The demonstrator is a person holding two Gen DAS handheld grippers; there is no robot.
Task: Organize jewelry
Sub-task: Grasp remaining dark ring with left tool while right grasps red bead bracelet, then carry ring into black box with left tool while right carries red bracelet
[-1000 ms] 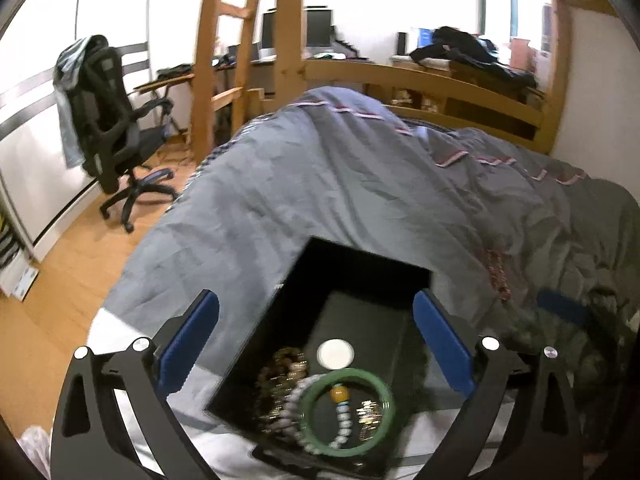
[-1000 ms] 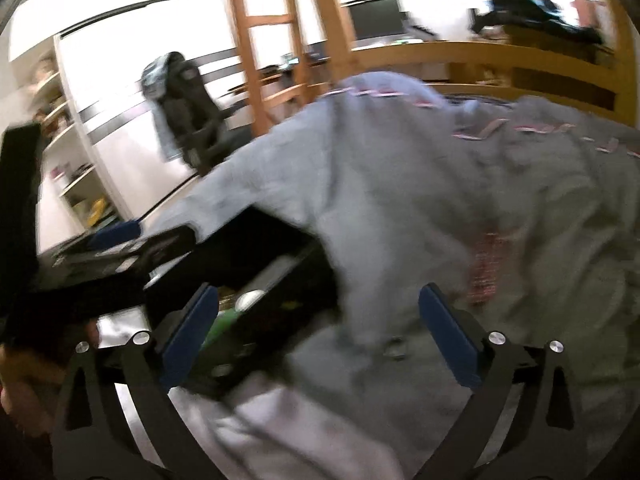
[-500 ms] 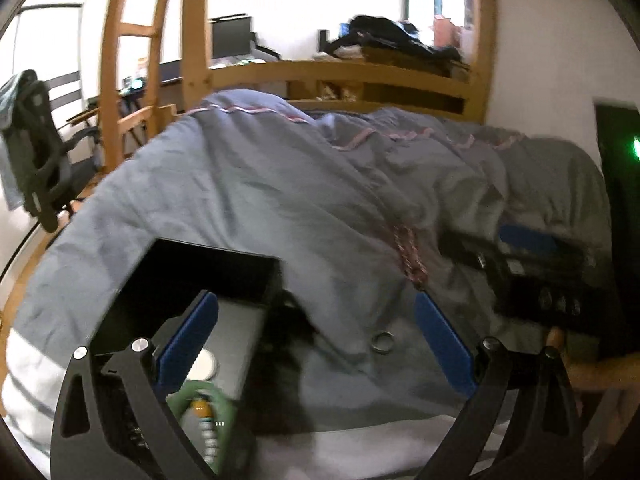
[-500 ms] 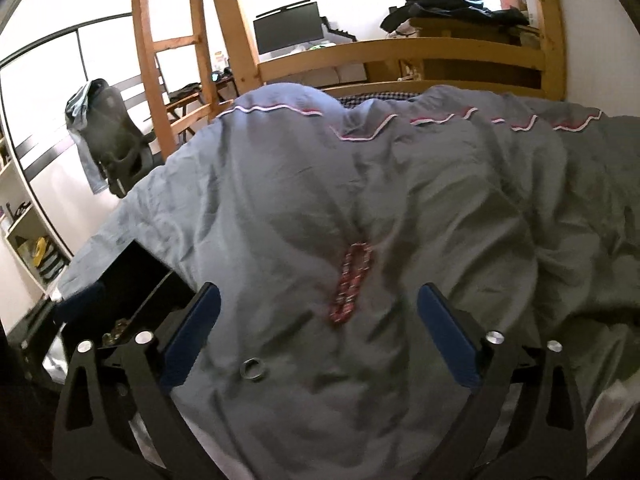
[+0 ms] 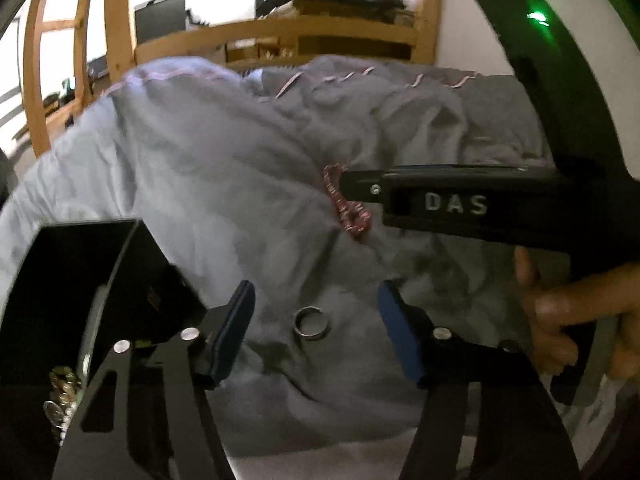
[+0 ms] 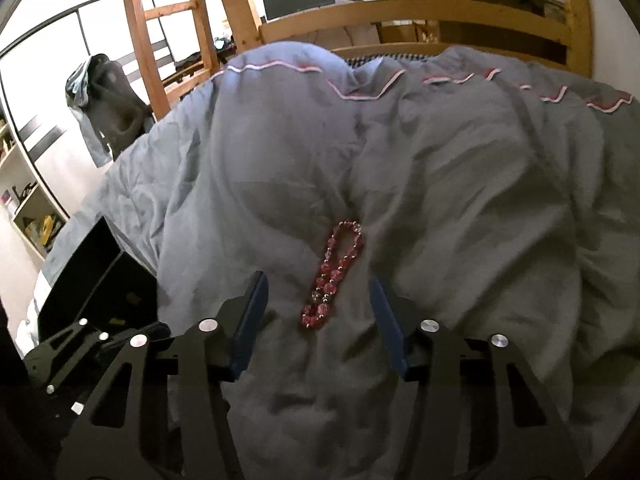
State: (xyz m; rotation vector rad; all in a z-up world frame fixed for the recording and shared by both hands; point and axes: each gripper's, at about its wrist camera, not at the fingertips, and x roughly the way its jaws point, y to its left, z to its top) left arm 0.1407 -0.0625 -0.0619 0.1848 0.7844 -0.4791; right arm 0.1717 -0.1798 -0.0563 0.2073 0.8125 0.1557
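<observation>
A silver ring (image 5: 311,322) lies on the grey duvet (image 5: 208,168), between the blue pads of my open left gripper (image 5: 314,308). A red bead bracelet (image 6: 334,272) lies on the duvet just ahead of and between the pads of my open right gripper (image 6: 318,292); it also shows in the left wrist view (image 5: 348,212), partly behind the right gripper's body (image 5: 460,204). A black jewelry box (image 5: 80,280) sits at the left with chains and beads (image 5: 64,396) in it; it also shows in the right wrist view (image 6: 96,276).
The duvet is rumpled with high folds behind the bracelet. A wooden bed frame (image 6: 420,16) and ladder (image 6: 152,36) stand behind. An office chair (image 6: 108,104) and shelves (image 6: 28,208) are at the left. A hand (image 5: 568,320) holds the right gripper.
Both grippers have moved forward and lower and their jaws have narrowed. The left swung right from the box to the ring. The right now straddles the near end of the bracelet.
</observation>
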